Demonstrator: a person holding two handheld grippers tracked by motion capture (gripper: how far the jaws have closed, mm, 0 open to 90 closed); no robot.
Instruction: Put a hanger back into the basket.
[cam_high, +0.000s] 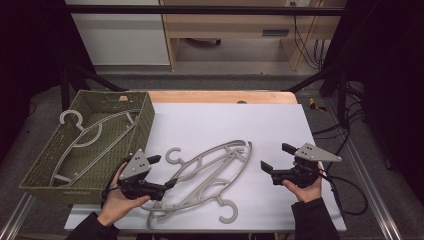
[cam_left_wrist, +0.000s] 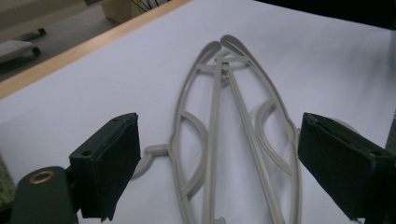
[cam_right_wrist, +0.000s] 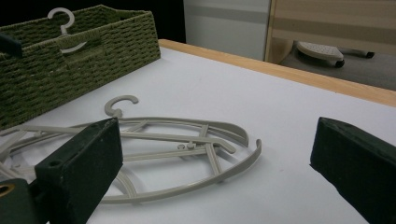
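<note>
Two grey plastic hangers (cam_high: 212, 177) lie overlapped on the white table sheet (cam_high: 225, 125): slim curved arms, inner arched braces, straight crossbars, one hook (cam_high: 174, 155) pointing toward the basket, the other hook (cam_high: 229, 212) toward the near edge. Left gripper (cam_high: 162, 172), jaws spread wide, sits at their left end with nothing pinched. Right gripper (cam_high: 277, 157), jaws likewise spread and empty, rests well apart to their right. Woven green basket (cam_high: 145, 117) at far left holds more grey hangers (cam_high: 87, 137).
</note>
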